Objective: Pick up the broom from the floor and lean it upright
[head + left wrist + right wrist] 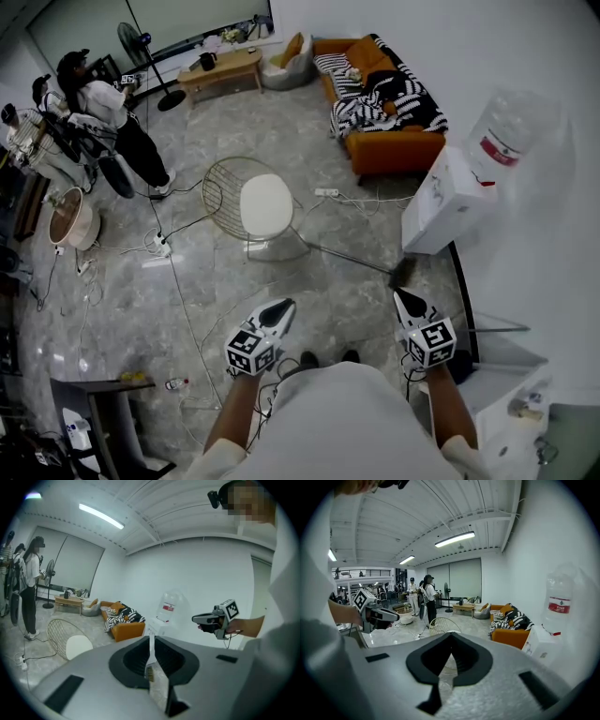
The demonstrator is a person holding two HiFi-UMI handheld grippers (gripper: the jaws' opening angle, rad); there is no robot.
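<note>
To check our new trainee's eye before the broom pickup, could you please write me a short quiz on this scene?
1. True or false: the broom already leans upright against the wall.
2. Which item stands closest to the broom's head? A) the water dispenser B) the orange sofa C) the standing fan
3. What is the right gripper holding?

Key: 1. False, it lies flat on the floor. 2. A. 3. Nothing; its jaws are shut with nothing between them.
</note>
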